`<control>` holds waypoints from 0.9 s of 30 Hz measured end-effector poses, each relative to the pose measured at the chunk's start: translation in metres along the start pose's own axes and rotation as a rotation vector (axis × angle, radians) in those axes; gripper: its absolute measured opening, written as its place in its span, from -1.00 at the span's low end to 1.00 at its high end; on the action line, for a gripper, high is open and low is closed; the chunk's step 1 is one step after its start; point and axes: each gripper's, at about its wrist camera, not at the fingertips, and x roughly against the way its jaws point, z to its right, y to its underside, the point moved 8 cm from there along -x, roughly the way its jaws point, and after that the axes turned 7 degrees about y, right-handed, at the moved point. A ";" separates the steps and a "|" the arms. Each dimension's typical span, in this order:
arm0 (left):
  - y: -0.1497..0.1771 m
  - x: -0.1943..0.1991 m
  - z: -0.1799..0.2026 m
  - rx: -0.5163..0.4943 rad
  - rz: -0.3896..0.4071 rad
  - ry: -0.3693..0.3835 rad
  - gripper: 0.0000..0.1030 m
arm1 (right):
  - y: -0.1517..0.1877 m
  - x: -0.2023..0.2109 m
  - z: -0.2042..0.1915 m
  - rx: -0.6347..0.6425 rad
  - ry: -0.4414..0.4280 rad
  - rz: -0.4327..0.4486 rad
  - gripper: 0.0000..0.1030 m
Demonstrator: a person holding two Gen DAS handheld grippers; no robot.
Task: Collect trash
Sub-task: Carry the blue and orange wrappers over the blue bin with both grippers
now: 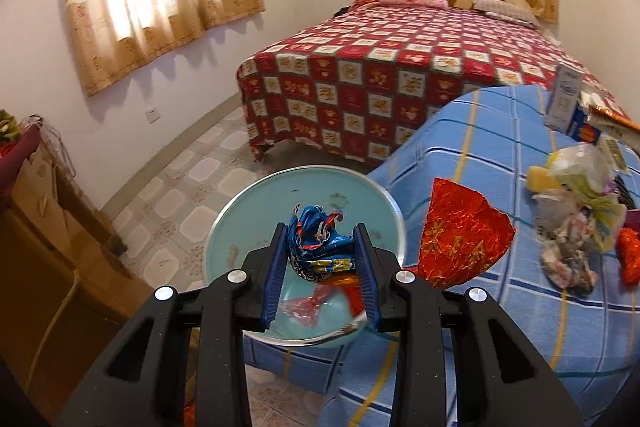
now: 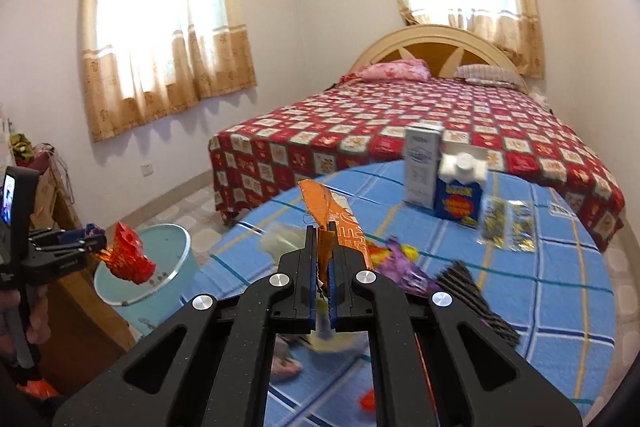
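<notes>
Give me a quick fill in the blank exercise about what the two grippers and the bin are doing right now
1. The left gripper holds a crumpled ____ wrapper over the bin.
2. The right gripper is shut on an ____ wrapper.
3. The light blue trash bin stands beside the ____-checked table.

Missing words: blue; orange; blue

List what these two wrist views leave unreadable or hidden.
- Left wrist view: the bin bottom, covered by the left gripper and its blue wrapper.
- Left wrist view: trash pile, smeared by motion blur.
- Right wrist view: lower end of the orange wrapper, hidden inside the right gripper.
- Right wrist view: carton print, blurred.
</notes>
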 end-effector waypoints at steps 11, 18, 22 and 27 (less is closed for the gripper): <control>0.009 -0.002 -0.051 0.014 -0.007 -0.121 -0.36 | -0.009 -0.032 -0.077 0.096 -0.111 -0.008 -0.90; 0.014 -0.003 -0.082 0.023 -0.011 -0.190 -0.35 | -0.005 -0.053 -0.117 0.131 -0.166 -0.028 -0.90; 0.017 -0.004 -0.099 0.037 -0.021 -0.219 -0.35 | -0.003 -0.065 -0.142 0.146 -0.202 -0.042 -0.90; 0.019 -0.006 -0.109 0.046 -0.025 -0.245 -0.35 | 0.003 -0.075 -0.166 0.167 -0.237 -0.060 -0.90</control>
